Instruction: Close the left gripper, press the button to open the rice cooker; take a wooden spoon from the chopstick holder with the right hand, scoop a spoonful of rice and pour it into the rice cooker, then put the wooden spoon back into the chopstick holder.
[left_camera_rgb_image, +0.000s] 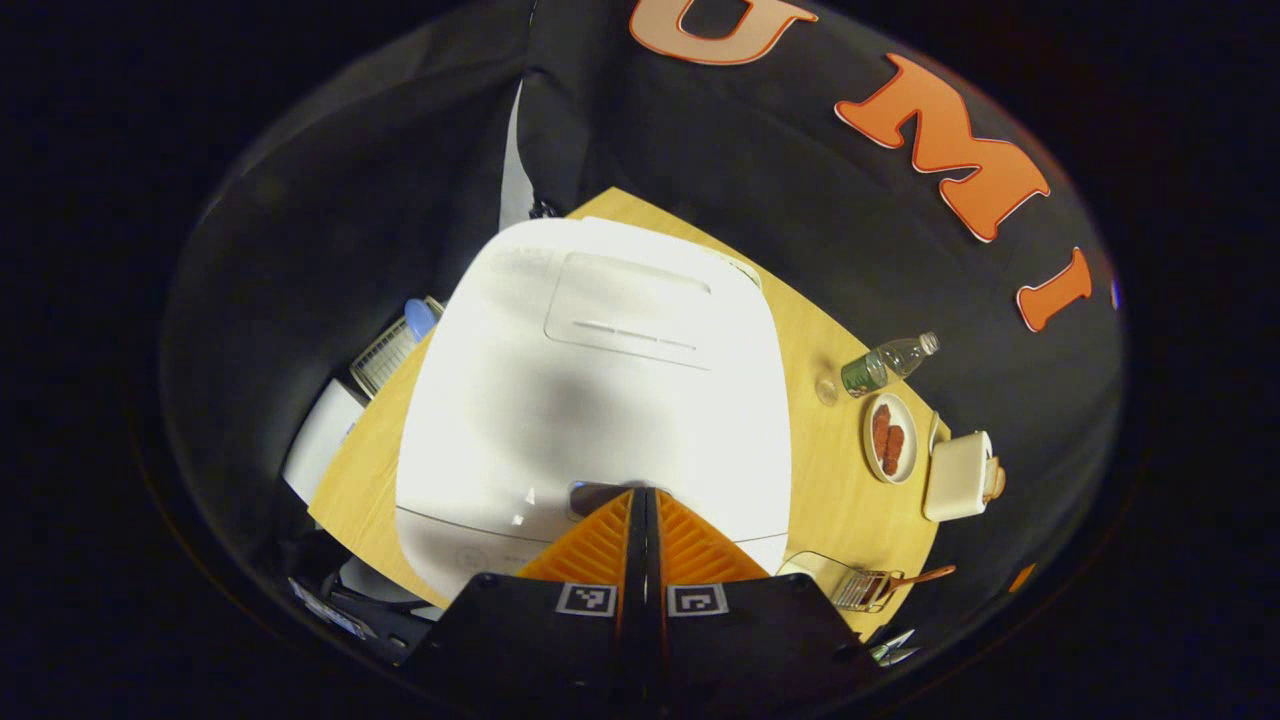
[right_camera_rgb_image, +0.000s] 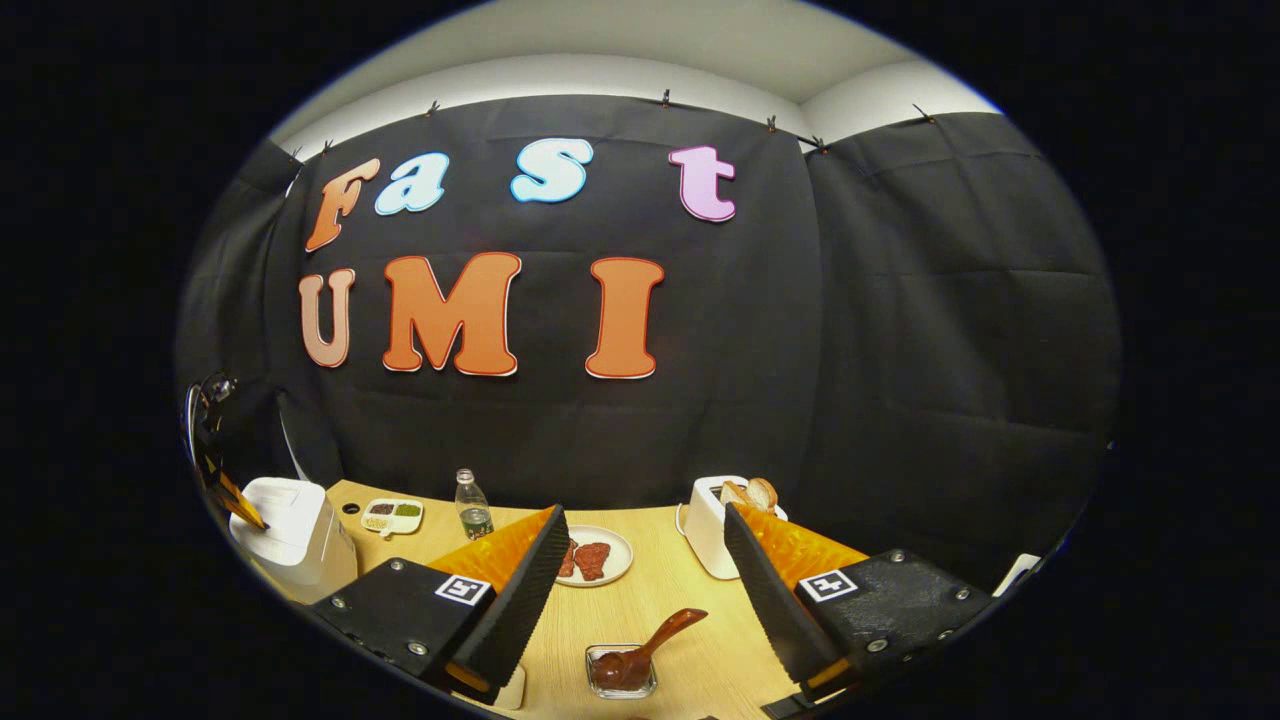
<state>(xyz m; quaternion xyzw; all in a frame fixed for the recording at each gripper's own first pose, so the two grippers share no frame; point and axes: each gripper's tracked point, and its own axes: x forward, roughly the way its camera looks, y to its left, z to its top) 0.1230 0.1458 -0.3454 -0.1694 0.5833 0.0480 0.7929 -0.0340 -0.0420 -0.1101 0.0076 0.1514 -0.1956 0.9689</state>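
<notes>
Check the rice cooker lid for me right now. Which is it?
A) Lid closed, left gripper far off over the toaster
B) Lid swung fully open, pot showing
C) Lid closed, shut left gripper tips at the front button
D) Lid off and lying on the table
C. In the left gripper view the rice cooker has its white lid flat and closed, and the left gripper, fingers together, has its tips at the grey button on the front edge.

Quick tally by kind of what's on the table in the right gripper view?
Appliances: 2, rice cooker, toaster
Dishes: 3, plate, divided dish, glass holder
Bottles: 1, water bottle
Spoons: 1, wooden spoon
Total: 7
</notes>
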